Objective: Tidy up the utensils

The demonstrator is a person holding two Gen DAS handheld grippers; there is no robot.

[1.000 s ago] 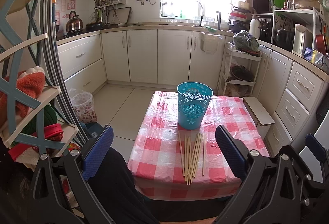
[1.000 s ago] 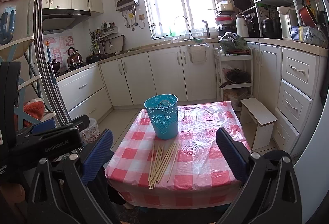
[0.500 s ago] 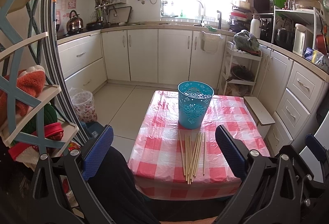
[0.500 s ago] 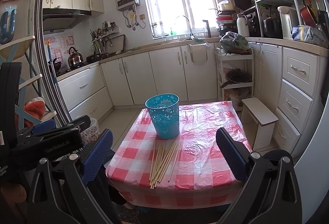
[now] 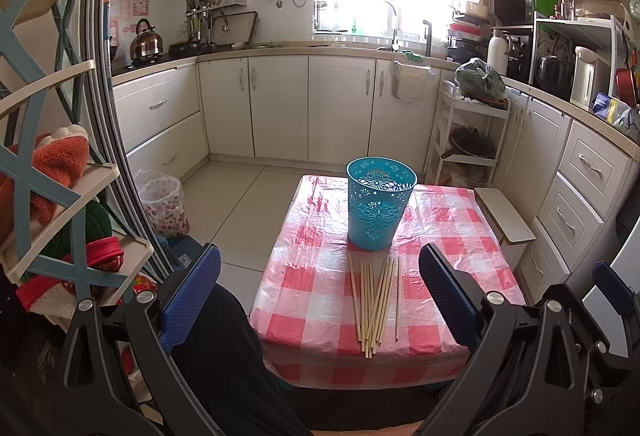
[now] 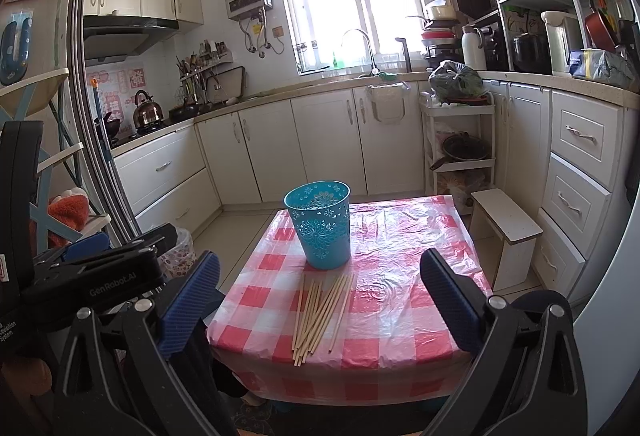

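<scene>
Sunlight from a wide window floods a white-cabinet kitchen, where a low bench [image 5: 320, 300] draped in a red-and-white checked plastic cloth stands on the pale tiled floor. A bundle of pale wooden chopsticks [image 5: 374, 302] lies loose on the near half of the cloth, the thin sticks running roughly lengthwise toward the camera, most bunched together and partly overlapping, one lying slightly apart on the right side. Their far tips reach close to the foot of a turquoise plastic holder [image 5: 380, 202], a tapered cup with a cut-out flower pattern, standing upright at mid-bench; nothing can be seen inside it from these angles.

Both sets of tongs hang short of the bench, well apart from the chopsticks and touching nothing. The left tongs [image 5: 320, 290] are spread wide, their blue ridged pads [image 5: 192, 290] framing the bundle between them in the left wrist view. The right tongs [image 6: 320, 294] are likewise spread wide and empty, with the chopsticks [image 6: 320, 310] and the holder [image 6: 320, 224] lying ahead between their fingers. In the right wrist view the black body of the left tongs [image 6: 96, 276] shows at lower left. A small white stool [image 6: 506, 224] stands just beside the bench on its right, and a lined waste bin [image 5: 164, 206] sits on the floor to the left.
</scene>
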